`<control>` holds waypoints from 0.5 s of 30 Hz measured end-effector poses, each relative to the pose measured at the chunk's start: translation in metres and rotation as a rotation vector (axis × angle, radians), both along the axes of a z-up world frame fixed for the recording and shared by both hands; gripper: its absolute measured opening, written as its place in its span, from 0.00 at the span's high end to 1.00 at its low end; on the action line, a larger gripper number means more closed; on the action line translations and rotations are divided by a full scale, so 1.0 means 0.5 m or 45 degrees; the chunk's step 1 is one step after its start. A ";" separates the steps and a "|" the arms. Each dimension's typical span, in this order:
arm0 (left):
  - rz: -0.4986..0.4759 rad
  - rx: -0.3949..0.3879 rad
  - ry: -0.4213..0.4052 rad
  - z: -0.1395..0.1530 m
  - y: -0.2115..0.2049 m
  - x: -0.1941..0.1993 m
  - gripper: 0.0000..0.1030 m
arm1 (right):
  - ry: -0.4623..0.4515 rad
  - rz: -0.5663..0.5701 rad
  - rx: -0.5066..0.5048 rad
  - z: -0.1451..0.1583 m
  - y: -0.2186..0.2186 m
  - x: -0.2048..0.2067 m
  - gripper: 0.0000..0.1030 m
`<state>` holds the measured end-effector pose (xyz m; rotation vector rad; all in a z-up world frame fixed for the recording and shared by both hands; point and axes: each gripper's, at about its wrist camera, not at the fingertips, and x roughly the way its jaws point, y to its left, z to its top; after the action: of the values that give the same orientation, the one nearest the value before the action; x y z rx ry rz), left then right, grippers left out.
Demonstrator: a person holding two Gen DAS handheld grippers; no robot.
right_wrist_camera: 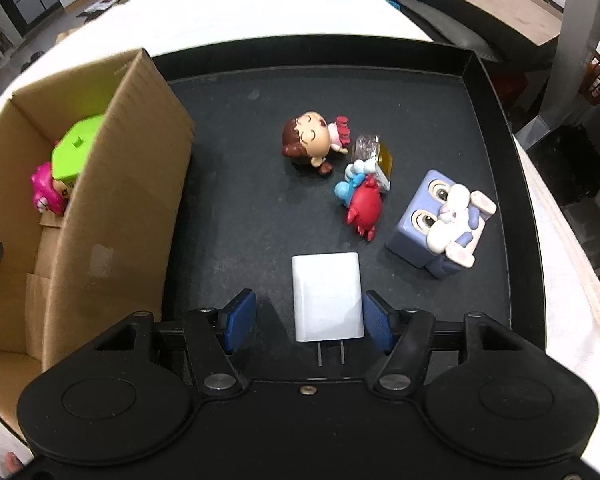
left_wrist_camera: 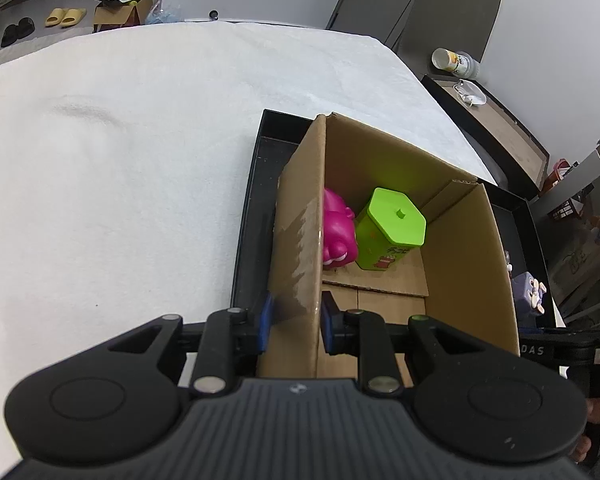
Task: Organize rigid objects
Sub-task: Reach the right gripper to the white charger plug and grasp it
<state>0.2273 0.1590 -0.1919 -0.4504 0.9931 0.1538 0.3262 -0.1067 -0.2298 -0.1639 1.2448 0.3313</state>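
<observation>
**Colours on tray and in box**

Box brown cardboard. Tray black. Canister lime green; pig magenta. Charger white. Cube lavender, white rabbit. Doll brown-haired. Pads blue.

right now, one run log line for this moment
left gripper: shut on cardboard box wall | right gripper: open around white charger | black tray

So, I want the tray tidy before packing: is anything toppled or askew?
Yes. On the black tray, the brown-haired doll and the red and blue figure lie on their sides, and the white charger lies flat, prongs out.
</observation>
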 end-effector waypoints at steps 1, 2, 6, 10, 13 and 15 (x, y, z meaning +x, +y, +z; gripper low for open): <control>0.000 -0.001 0.000 0.000 0.001 0.000 0.78 | 0.003 0.002 -0.012 -0.004 0.000 0.002 0.53; 0.000 -0.001 -0.001 0.000 0.001 0.000 0.78 | 0.006 0.002 -0.027 -0.007 0.001 0.003 0.64; 0.003 0.001 0.003 -0.001 0.001 0.000 0.78 | 0.026 -0.017 -0.004 -0.001 0.002 0.004 0.65; 0.004 -0.002 0.000 0.001 -0.001 0.000 0.78 | 0.001 -0.022 0.008 0.023 0.001 0.003 0.65; 0.004 0.000 -0.002 0.001 -0.001 -0.001 0.78 | -0.028 -0.009 0.006 0.049 0.008 -0.002 0.65; 0.008 0.003 0.000 -0.001 -0.002 -0.002 0.78 | -0.047 -0.006 0.008 0.067 0.010 -0.005 0.65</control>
<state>0.2264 0.1579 -0.1924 -0.4513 0.9916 0.1603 0.3235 -0.1016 -0.1964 -0.1612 1.2073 0.3264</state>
